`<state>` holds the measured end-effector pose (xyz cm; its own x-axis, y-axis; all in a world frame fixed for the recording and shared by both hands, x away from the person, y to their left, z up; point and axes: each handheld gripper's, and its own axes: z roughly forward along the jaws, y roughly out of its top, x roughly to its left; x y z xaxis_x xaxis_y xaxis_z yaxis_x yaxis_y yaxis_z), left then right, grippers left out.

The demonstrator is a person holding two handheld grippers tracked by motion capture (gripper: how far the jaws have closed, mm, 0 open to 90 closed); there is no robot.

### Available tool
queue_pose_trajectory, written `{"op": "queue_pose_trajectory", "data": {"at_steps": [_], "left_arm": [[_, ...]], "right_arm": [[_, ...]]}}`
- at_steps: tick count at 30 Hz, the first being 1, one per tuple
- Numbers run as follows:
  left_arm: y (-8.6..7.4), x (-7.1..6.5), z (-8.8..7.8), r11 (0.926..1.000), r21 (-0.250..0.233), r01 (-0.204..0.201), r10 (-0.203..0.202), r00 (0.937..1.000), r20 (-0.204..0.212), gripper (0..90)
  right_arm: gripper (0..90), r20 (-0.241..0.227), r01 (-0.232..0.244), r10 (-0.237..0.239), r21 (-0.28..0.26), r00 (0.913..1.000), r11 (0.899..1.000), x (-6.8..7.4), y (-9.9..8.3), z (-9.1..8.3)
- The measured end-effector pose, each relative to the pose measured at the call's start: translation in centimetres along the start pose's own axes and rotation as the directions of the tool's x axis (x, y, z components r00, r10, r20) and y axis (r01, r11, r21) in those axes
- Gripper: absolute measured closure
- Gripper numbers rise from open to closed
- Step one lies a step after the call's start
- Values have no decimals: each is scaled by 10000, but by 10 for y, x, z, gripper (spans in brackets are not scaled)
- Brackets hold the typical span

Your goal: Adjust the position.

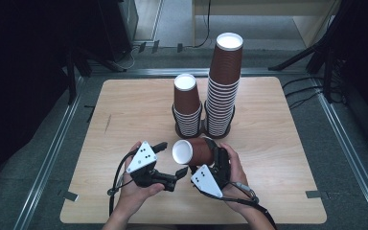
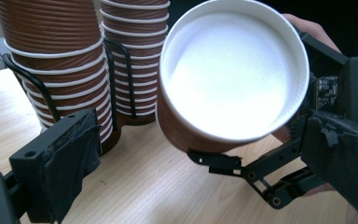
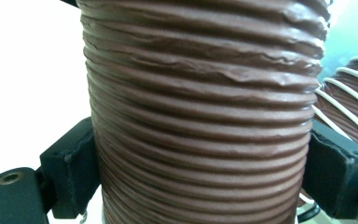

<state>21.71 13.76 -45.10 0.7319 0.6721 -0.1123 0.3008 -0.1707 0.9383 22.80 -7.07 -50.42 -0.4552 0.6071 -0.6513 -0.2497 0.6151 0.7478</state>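
Clamping ribbed brown paper cup (image 1: 194, 151) sideways in right gripper (image 1: 214, 165), both pads pressing its wall, white mouth facing left gripper (image 1: 162, 163), whose jaws are gaping wide on nothing, just in front of two cup stacks (image 1: 206, 100) on wooden table (image 1: 278, 143).

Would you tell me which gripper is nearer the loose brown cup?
Right. The right gripper is clamped on the cup; the left gripper sits open just beside its rim, not touching.
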Motion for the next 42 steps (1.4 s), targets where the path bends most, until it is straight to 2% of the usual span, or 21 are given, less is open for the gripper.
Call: {"op": "queue_pose_trajectory", "data": {"at_steps": [9, 15, 18, 20, 25, 28, 37, 42], "left_arm": [[0, -3, 3, 10000, 61, -56, 55, 9999, 119, 0], [-1, -4, 5, 9999, 166, -25, 23, 9999, 124, 0], [-1, -4, 5, 9998, 179, -3, 1, 9999, 133, 2], [-1, -4, 4, 9999, 136, 43, -46, 9999, 156, 44], [0, -5, 3, 10000, 60, 18, -18, 9999, 150, 67], [0, -6, 3, 10000, 21, -54, 54, 10000, -6, 136], [0, -7, 4, 9999, 86, -68, 67, 10000, 58, 145], [0, -8, 4, 10000, 17, -67, 67, 10000, 58, 183]], "right_arm": [[112, -254, 218, -222, -155, 9994, 9996, 6, 3, 0], [112, -485, 41, -60, -384, 9988, 9993, 8, 5, -2], [112, -488, 155, -177, -460, 9986, 9988, 9, 5, -2], [112, -515, 168, -191, -445, 9985, 9989, 10, 6, -2], [112, -546, 289, -312, -432, 9980, 9986, 11, 5, -2], [112, -541, 306, -329, -432, 9980, 9986, 12, 6, -2], [112, -543, 384, -414, -551, 9977, 9977, 12, 7, -3], [112, -548, 489, -520, -556, 9971, 9973, 13, 7, -3]]}}
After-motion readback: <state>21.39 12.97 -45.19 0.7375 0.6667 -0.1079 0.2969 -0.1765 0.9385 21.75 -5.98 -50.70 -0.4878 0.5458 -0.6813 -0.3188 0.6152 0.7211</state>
